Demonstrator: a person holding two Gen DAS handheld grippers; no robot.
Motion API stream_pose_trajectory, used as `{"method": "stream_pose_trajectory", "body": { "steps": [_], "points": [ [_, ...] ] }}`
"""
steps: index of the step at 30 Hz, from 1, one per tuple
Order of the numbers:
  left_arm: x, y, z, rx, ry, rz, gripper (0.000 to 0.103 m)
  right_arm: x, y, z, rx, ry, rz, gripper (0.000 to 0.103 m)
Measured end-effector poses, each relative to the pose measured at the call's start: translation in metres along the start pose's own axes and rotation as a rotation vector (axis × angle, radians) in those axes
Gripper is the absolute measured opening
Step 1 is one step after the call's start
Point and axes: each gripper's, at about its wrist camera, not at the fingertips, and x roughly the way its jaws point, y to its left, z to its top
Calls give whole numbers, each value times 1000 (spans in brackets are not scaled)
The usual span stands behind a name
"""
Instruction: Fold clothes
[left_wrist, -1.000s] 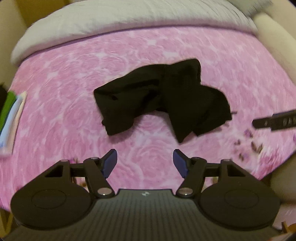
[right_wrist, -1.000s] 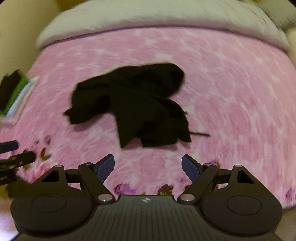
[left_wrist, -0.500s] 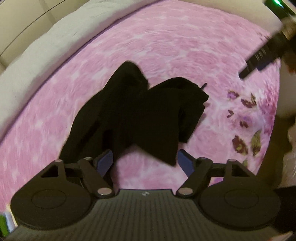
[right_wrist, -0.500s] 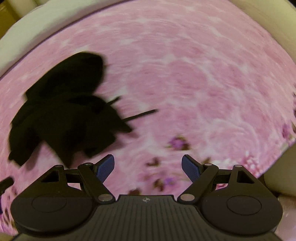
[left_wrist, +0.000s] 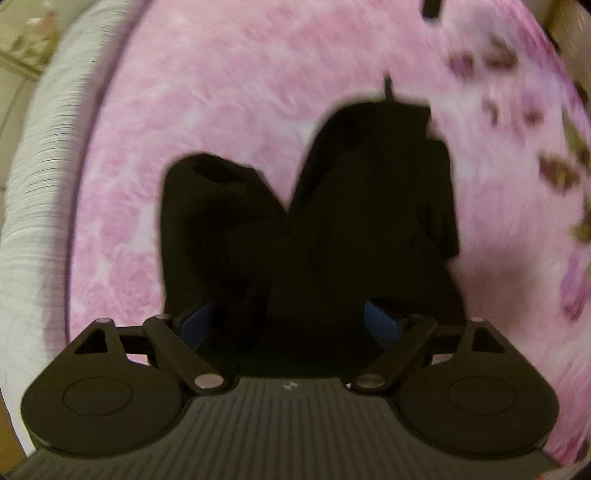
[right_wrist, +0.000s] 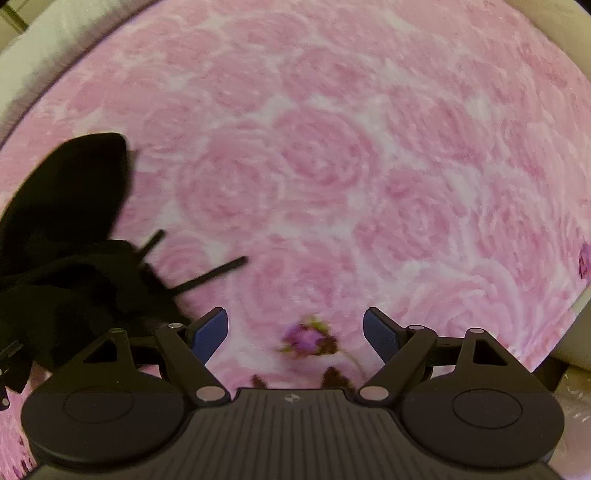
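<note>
Over the last second the left gripper (left_wrist: 288, 325) has closed in on the black garment (left_wrist: 332, 221) until cloth fills the space between its fingers, while the right gripper (right_wrist: 295, 332) has swung off to the garment's right, over bare blanket. Both sets of jaws stand wide and hold nothing. Nearest the left gripper lies the garment's near hem; beyond it the cloth splits into two rumpled lobes, and a thin drawstring (right_wrist: 210, 275) trails out from its right side. The garment sits crumpled, not folded, around the middle of the pink blanket (right_wrist: 332, 166), nearer the flower-printed near edge than the far one. This looks like the reach for a grip: the left jaws need to pinch the near hem, and the right gripper needs its own hold on the cloth so it can be spread flat. Beyond and to the right lies plenty of open blanket; a grey cover (left_wrist: 40, 184) borders the far edge.
</note>
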Motion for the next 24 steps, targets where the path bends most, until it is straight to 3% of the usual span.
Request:
{"method": "stream_pose_trajectory", "body": {
  "steps": [1,2,3,4,6,8,11,15,19,22,24],
  "points": [
    [6,0,-5,1,8,-29,49,5,-2,4,6,10,-3,84],
    [12,2,-10,-10,18,-73,31,9,-4,6,16,17,-6,85],
    [15,3,-13,-36,30,-80,6,12,-7,6,34,22,-11,85],
    [18,5,-17,-66,36,-88,5,15,-9,6,50,26,-16,85],
    [1,19,-30,-196,-50,-99,5,17,-10,2,73,27,-28,85],
    [-25,47,-49,-409,-142,-105,5,18,-7,-1,92,25,-47,85],
    [-78,102,-100,-741,-278,9,5,15,0,-12,135,12,-67,85],
    [-136,166,-193,-1081,-323,272,5,9,26,-28,162,-10,-62,85],
    [-158,195,-303,-1453,-238,462,5,5,73,-45,133,-19,-2,84],
    [-145,189,-375,-1665,-66,493,8,8,118,-62,78,-24,69,84],
    [-134,168,-404,-1712,11,470,18,13,146,-73,43,-13,114,84]
  ]
}}
